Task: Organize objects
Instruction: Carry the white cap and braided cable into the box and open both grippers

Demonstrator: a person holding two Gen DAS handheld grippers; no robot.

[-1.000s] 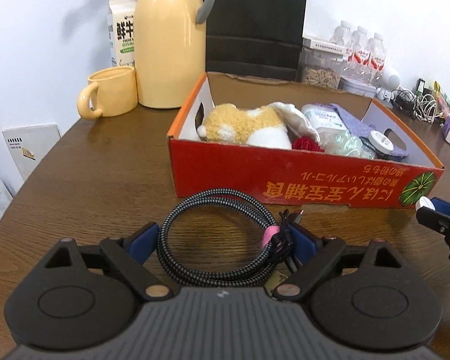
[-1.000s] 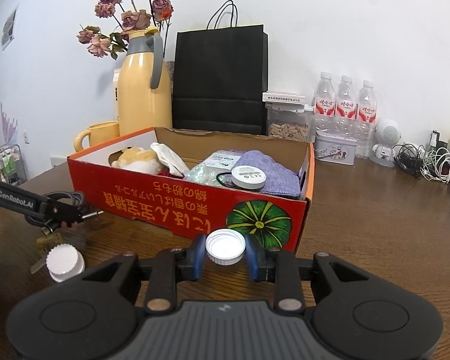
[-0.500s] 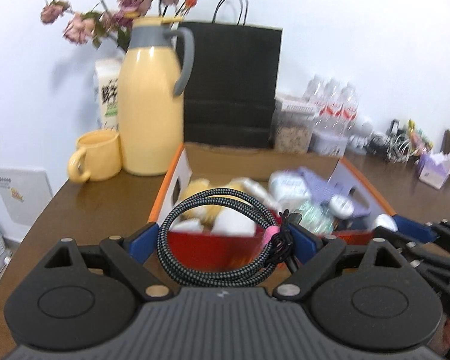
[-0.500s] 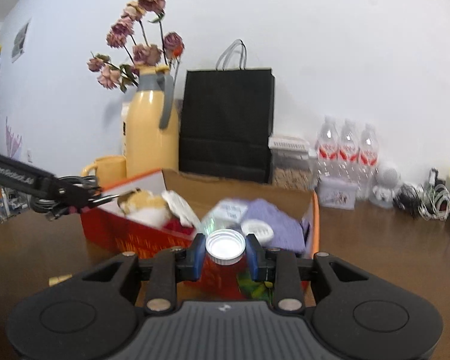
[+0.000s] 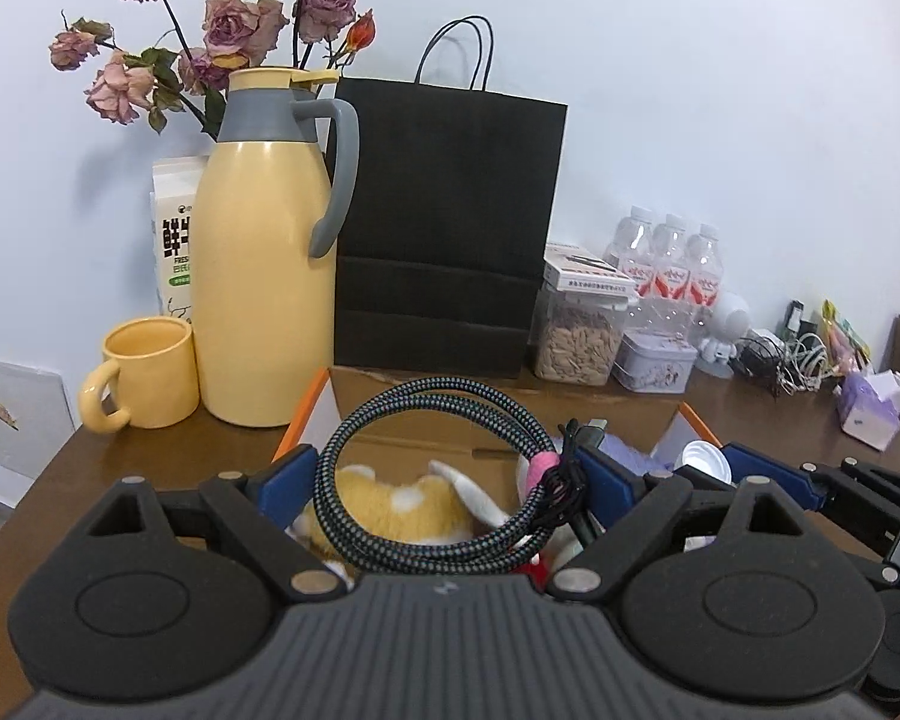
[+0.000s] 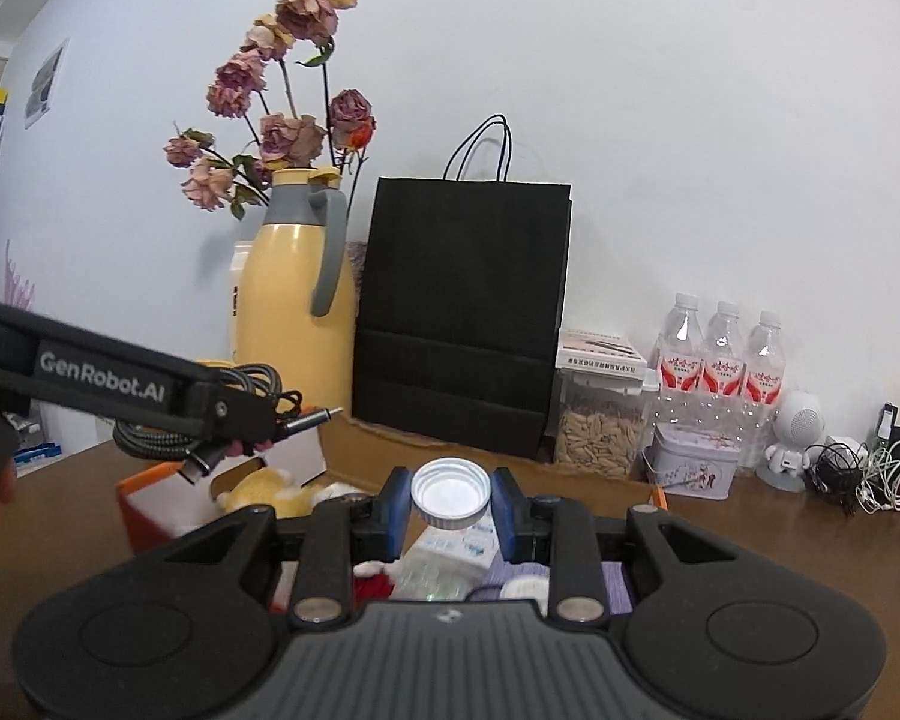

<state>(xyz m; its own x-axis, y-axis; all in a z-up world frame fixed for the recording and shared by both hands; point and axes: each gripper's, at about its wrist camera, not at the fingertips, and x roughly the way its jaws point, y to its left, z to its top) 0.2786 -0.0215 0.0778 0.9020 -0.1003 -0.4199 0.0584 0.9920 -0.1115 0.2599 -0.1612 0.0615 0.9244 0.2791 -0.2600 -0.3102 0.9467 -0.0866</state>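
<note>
Braided black cable (image 5: 444, 474), coiled flat, sat pinched across its width in the widely spread left claw (image 5: 447, 480), low in the frame above the cardboard box (image 5: 510, 405), ready to drop in. Right claw (image 6: 450, 501) nipped a white cap (image 6: 450, 492) over the same box.

"GenRobot.AI" in pale letters along the black arm of the left gripper (image 6: 252, 420), Chinese characters "鲜牛" with "FRES" beneath on the white milk carton (image 5: 174, 240), red bottle labels and box print too small to read
</note>
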